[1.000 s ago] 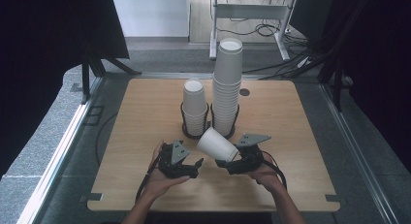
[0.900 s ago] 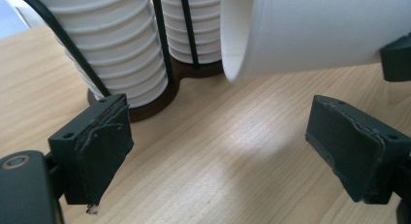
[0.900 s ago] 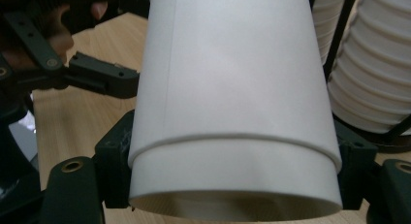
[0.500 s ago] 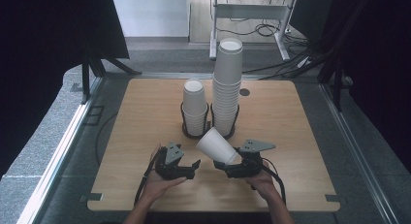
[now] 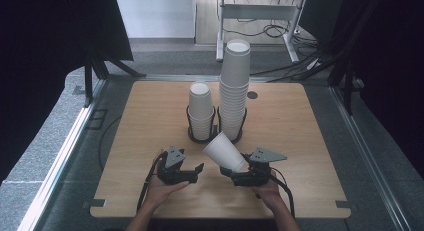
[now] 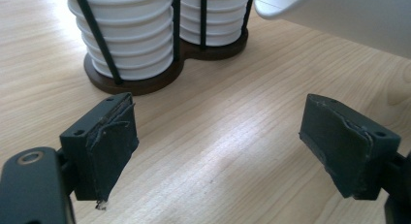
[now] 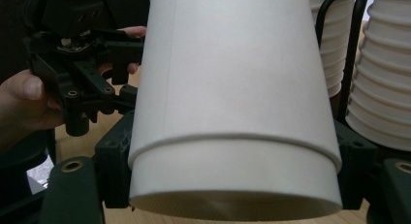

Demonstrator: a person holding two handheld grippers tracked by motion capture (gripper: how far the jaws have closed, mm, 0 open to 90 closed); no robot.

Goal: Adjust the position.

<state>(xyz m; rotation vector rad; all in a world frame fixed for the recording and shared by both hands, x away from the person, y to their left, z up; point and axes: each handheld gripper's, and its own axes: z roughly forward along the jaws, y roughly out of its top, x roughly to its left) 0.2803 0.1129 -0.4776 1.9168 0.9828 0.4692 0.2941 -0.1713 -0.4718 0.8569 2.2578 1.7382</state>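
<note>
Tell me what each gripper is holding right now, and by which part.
The right gripper holds a white paper cup by its narrow base end. The left gripper holds nothing.

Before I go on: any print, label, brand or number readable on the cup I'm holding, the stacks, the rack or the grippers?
None readable.
The white paper cup in the right gripper is plain.
The two white cup stacks in the dark wire rack are blank.
The black left gripper and pale wooden table bear no legible marking.
</note>
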